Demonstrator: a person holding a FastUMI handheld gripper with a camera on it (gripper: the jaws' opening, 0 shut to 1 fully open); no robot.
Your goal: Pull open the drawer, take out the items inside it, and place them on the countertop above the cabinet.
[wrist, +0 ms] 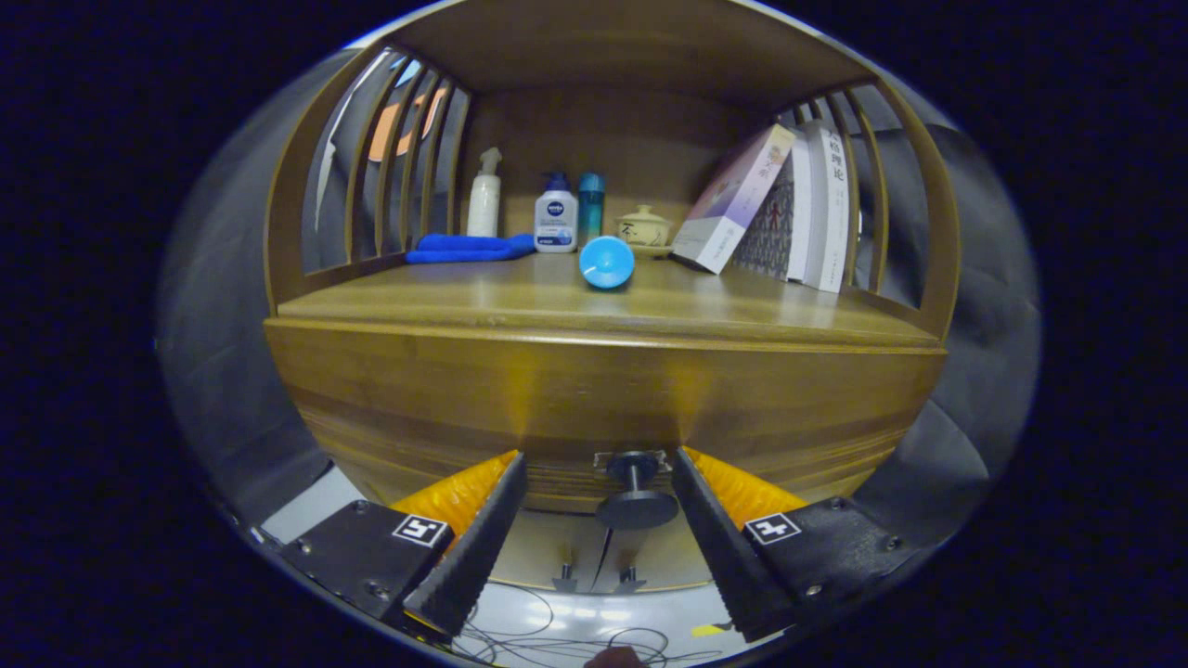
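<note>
A wooden cabinet fills the view, its drawer front (594, 399) closed beneath the countertop (557, 301). A dark round knob (636, 496) sticks out from the drawer's lower middle. My gripper (599, 515) is open, its black ridged fingers (483, 538) standing on either side of the knob without touching it. The knob sits between the fingers, closer to the right one. The drawer's contents are hidden.
On the countertop lie a blue cloth (469, 248), a white spray bottle (484, 195), a pump bottle (556, 215), a teal bottle (591, 199), a small lidded pot (643, 226), a blue cup on its side (606, 262) and leaning books (780, 209). Slatted side rails flank the shelf. Cables lie on the floor below.
</note>
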